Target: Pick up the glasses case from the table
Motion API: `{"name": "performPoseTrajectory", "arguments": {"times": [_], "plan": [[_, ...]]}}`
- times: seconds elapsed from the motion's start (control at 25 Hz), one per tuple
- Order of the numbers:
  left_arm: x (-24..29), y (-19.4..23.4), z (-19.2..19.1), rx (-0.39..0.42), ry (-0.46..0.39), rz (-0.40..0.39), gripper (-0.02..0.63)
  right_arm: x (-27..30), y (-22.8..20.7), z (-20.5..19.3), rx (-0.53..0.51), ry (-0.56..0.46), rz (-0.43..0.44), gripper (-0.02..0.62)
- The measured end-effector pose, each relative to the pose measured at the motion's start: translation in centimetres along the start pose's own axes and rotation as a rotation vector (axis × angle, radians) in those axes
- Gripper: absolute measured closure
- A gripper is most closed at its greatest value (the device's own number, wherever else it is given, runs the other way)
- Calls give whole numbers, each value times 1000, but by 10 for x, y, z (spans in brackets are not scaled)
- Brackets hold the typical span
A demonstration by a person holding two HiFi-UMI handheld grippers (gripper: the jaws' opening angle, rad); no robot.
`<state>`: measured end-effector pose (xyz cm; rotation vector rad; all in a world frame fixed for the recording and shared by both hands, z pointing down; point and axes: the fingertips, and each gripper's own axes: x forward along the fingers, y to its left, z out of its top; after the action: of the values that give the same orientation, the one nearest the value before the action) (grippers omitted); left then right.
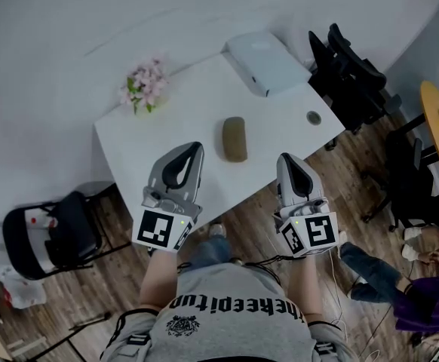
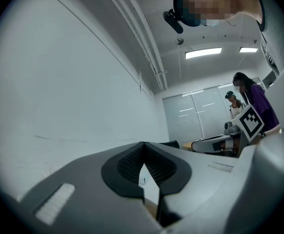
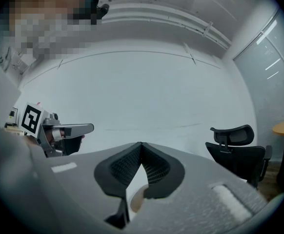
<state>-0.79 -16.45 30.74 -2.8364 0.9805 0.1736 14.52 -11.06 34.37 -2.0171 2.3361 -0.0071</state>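
Observation:
The olive-brown glasses case (image 1: 234,138) lies on the white table (image 1: 167,130), near the middle of its front part. My left gripper (image 1: 198,146) hovers over the table's front edge, just left of the case and apart from it, jaws shut and empty. My right gripper (image 1: 283,157) is at the front edge to the right of the case, also shut with nothing in it. In the left gripper view the pads (image 2: 132,162) meet at the tip. The right gripper view shows its pads (image 3: 154,167) closed the same way. The case is hidden behind the jaws in both gripper views.
A pot of pink flowers (image 1: 145,85) stands at the table's back left, a white box (image 1: 265,62) at the back right, and a round cable hole (image 1: 314,117) near the right edge. Black office chairs (image 1: 351,74) crowd the right side. A folding chair (image 1: 50,232) is at the left.

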Motion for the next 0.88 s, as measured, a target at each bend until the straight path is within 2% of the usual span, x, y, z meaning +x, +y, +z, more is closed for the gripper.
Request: {"name": "performPoseTrajectory", "arguments": {"times": [0.52, 0.88], "plan": [[34, 43, -21, -21, 23, -23, 591, 49, -13, -9, 11, 12, -53, 591], [53, 56, -37, -48, 51, -61, 591, 67, -16, -15, 20, 30, -85, 591]]}}
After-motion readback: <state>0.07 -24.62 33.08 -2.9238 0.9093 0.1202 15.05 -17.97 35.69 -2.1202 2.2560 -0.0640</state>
